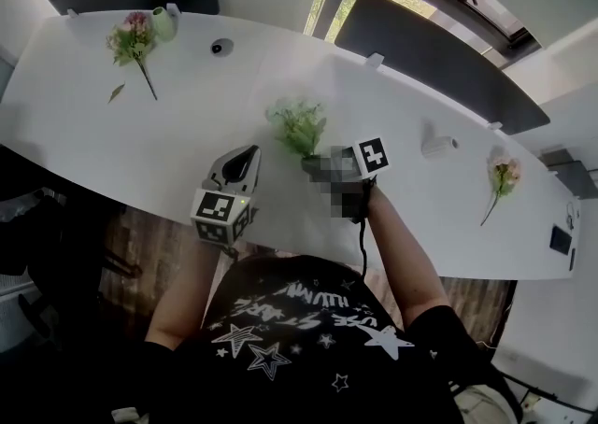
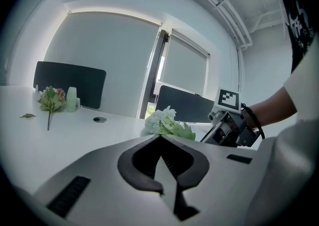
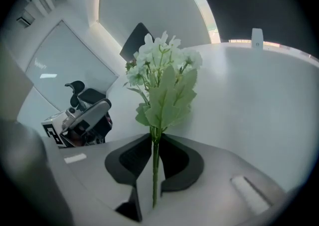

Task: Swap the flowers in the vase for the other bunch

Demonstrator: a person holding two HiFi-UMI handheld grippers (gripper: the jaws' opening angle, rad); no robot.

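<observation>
As the white bunch (image 3: 162, 78) is seemingly being set aside, its stem is clamped by the right gripper (image 3: 154, 145), well apart from the vase (image 1: 164, 22); the left gripper (image 2: 160, 143) is clenched, empty.

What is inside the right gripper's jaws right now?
Only the green stem of the white bunch, clamped by the right gripper. Its lower end is covered by the jaws.
</observation>
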